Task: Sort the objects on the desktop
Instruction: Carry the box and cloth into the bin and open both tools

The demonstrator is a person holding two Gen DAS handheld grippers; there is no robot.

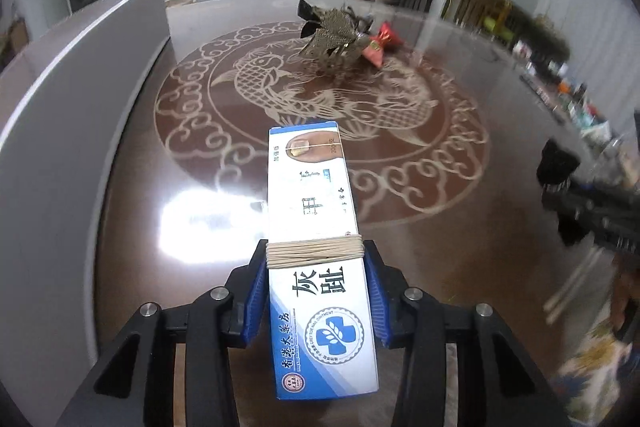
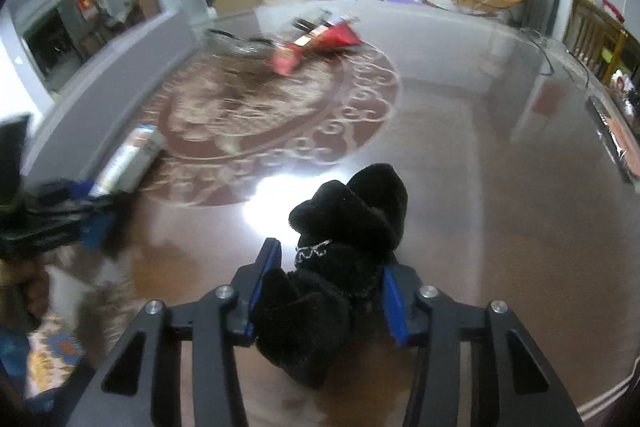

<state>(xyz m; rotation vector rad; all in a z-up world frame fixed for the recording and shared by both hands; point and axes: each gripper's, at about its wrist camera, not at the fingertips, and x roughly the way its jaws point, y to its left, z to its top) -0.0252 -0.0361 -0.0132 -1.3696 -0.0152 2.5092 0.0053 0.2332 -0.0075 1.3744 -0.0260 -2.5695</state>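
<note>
The left tool (image 1: pixel 316 291) pinches a long, smooth cardboard box (image 1: pixel 316 227) bound with string; the right tool (image 2: pixel 328 287) pinches a fluffy black pouch (image 2: pixel 348 227). Both hang above the glossy brown tabletop (image 1: pixel 460 267) — two pickups made. Beyond the box, a metallic fish ornament (image 1: pixel 334 35) and a red packet (image 1: pixel 380 45) remain unsorted.

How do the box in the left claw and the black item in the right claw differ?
The white-and-blue box is rigid, printed and bound with string; the black plush item is soft, fuzzy and shapeless. The box juts straight forward; the plush bulges above its claw. Each is clamped between blue pads.
</note>
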